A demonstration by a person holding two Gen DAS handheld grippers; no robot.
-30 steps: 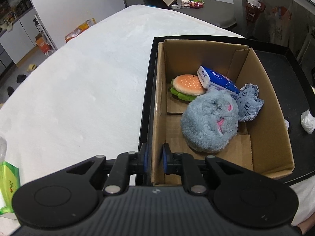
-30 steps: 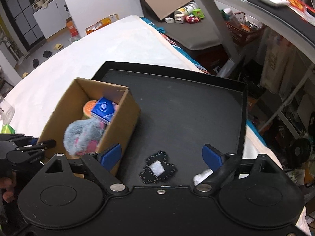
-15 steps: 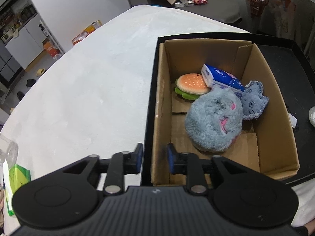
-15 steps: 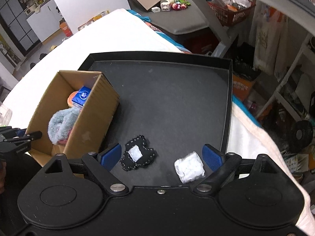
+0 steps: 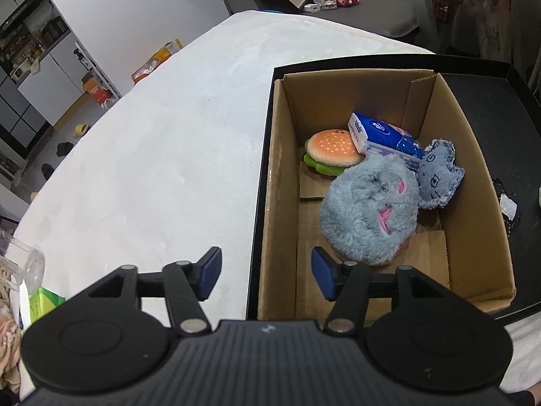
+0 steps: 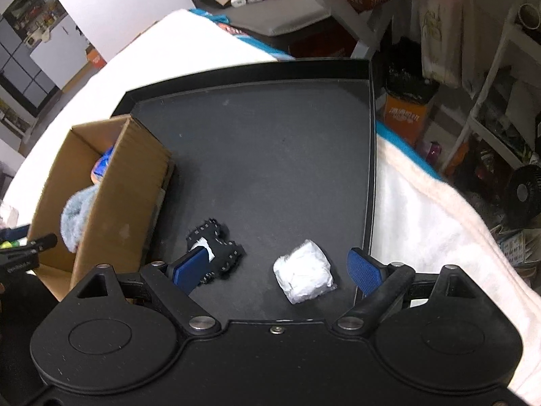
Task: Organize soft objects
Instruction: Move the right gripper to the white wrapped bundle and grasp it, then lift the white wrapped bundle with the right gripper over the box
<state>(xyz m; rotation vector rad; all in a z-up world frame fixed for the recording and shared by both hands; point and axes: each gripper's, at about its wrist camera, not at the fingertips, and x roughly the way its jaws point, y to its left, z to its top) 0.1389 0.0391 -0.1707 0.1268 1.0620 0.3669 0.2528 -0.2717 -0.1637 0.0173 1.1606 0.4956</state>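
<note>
A cardboard box [image 5: 473, 176] stands on the left end of a black tray [image 6: 270, 155]. In it lie a grey fluffy plush [image 5: 368, 216], a burger toy [image 5: 329, 150], a blue tissue pack [image 5: 382, 135] and a denim cat [image 5: 438, 177]. My left gripper [image 5: 267, 272] straddles the box's near left wall; its jaws are opening and the pads stand off the cardboard. My right gripper [image 6: 277, 269] hangs open low over the tray, with a white wad [image 6: 302, 275] between its fingers, untouched. A black stitched pad [image 6: 219, 240] lies by its left finger.
The tray rests on a table under a white cloth [image 5: 152, 152]. A green pack [image 5: 42, 304] and a clear bottle [image 5: 23, 264] stand at the table's near left. The tray's right rim [image 6: 370, 169] runs close to the wad. The cloth [image 6: 422, 220] drops away beyond it.
The left jaws, shut on the box's wall a second ago, have spread apart. The right gripper has come down and to the right, so the white wad now sits between its fingers.
</note>
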